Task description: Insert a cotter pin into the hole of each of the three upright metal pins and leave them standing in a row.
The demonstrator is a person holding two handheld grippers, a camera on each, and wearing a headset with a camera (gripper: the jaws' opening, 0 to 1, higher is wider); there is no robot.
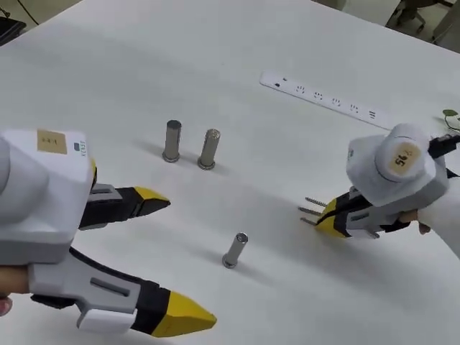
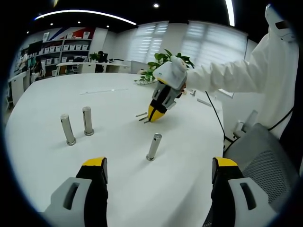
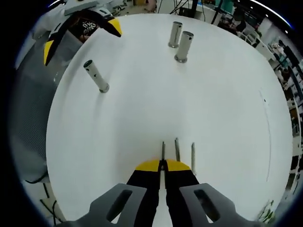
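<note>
— Looking at the left gripper [image 1: 183, 259], how do its jaws stand?
— Spread wide, nothing between them. It hangs over the white table [image 1: 108, 65], close to the nearest metal pin [image 1: 235, 249], which stands upright on its own.
— And the others?
— The rear-left metal pin [image 1: 172, 140] and the rear-right metal pin [image 1: 209, 148] stand upright just beside each other, well apart from the near one.
— The right gripper [image 3: 163, 166]?
— Its jaws are pinched together low over the table, and the first cotter pin [image 3: 163, 150] sticks out from between the tips. The second cotter pin [image 3: 176, 149] and the third cotter pin [image 3: 192, 156] lie just beside it.
</note>
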